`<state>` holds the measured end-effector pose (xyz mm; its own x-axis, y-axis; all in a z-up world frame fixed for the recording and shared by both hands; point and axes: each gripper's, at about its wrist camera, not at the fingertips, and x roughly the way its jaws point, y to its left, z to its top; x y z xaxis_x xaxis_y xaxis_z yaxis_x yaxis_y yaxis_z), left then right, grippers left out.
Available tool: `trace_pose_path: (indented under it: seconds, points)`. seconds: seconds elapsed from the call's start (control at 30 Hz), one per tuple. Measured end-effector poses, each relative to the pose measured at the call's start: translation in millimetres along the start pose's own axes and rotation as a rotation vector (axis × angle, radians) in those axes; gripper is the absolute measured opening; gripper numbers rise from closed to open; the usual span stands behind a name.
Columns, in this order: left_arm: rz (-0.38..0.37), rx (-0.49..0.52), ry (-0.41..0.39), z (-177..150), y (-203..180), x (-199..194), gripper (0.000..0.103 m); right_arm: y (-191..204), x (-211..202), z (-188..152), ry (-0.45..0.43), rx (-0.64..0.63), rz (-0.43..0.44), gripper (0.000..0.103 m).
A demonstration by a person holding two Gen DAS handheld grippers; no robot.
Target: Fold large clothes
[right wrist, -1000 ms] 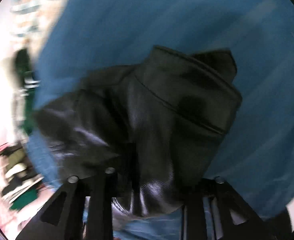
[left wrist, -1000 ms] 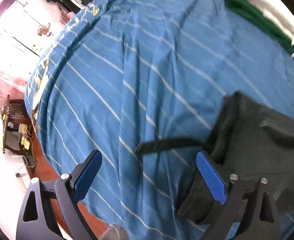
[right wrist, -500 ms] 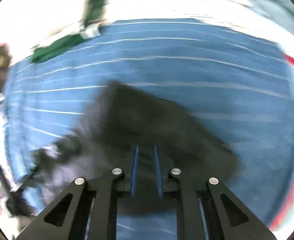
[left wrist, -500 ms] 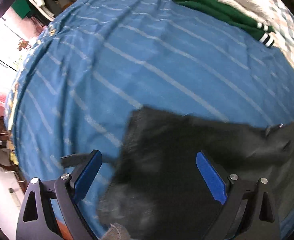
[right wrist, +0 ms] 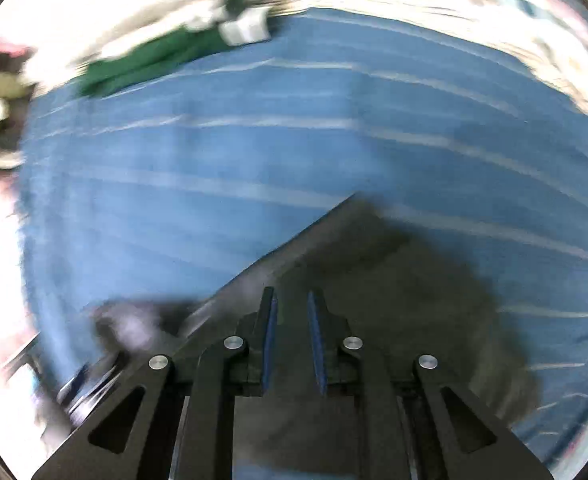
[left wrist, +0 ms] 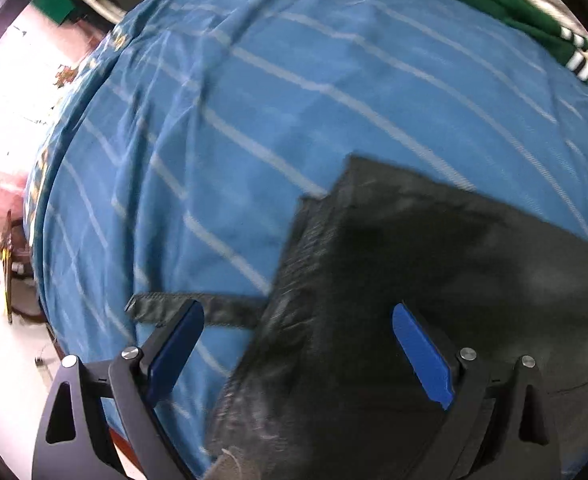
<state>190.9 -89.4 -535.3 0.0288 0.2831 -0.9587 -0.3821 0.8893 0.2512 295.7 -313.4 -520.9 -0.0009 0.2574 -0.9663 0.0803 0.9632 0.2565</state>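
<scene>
The black garment lies flat on the blue striped bed, apparently laid out for folding. The left claw hangs wide over its edge, gripping nothing. The right claw is narrow, nothing visible between its pads.

2 wrist cameras look steeply down, sharing the blue bedspread.
</scene>
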Motion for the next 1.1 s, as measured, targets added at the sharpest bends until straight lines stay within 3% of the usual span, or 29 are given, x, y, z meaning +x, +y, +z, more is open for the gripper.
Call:
trace_pose_path:
  seconds: [0.1, 0.2, 0.27, 0.37, 0.47, 0.5, 0.53, 0.57, 0.63, 0.77, 0.9, 1.0, 1.1]
  points:
    - [0.011, -0.028, 0.014, -5.5, 12.9, 0.9, 0.098, 32.1, 33.0, -22.5, 0.113, -0.053, 0.130, 0.017]
    - [0.023, -0.025, 0.004, -11.2, 19.6, -7.3, 0.098, 41.4, 78.0, -22.4, 0.096, -0.077, 0.040, 0.017]
    - [0.022, -0.015, -0.011, -13.8, 21.0, -13.0, 0.098, 40.3, 112.2, -7.5, 0.103, -0.019, 0.021, 0.017]
    - [0.017, 0.009, -0.044, -19.4, 18.5, -25.2, 0.098, 47.6, 114.2, 5.9, 0.133, -0.033, -0.003, 0.017]
    - [-0.027, 0.024, -0.053, -21.1, 3.5, -34.8, 0.098, 32.9, 95.0, 9.1, 0.149, 0.011, 0.129, 0.019]
    - [-0.040, 0.032, -0.053, -21.3, -1.9, -37.1, 0.098, 19.3, 84.1, 3.6, 0.133, 0.027, 0.195, 0.023]
    - [-0.058, 0.043, -0.059, -22.3, -11.0, -41.0, 0.098, 3.7, 64.6, -4.3, 0.092, 0.046, 0.240, 0.040]
    - [-0.069, 0.050, -0.066, -22.8, -16.2, -43.6, 0.098, -7.9, 48.7, -13.2, 0.049, 0.063, 0.251, 0.058]
    - [-0.099, 0.069, -0.062, -25.7, -37.0, -48.7, 0.098, -45.0, 7.6, -43.0, -0.060, 0.119, 0.235, 0.077]
    - [-0.194, 0.038, -0.024, -32.6, -75.9, -58.6, 0.098, -127.6, -19.5, -108.3, -0.106, 0.358, 0.182, 0.077]
    - [-0.255, 0.072, -0.047, -41.4, -123.5, -66.2, 0.098, -223.6, -22.1, -180.1, -0.149, 0.635, 0.222, 0.077]
    - [-0.190, 0.197, -0.016, -53.3, -165.7, -32.8, 0.099, -251.0, 10.4, -193.0, -0.191, 0.720, 0.347, 0.077]
    - [-0.207, 0.161, -0.057, -56.4, -163.8, -21.8, 0.103, -265.1, 40.4, -180.5, -0.222, 0.720, 0.497, 0.077]
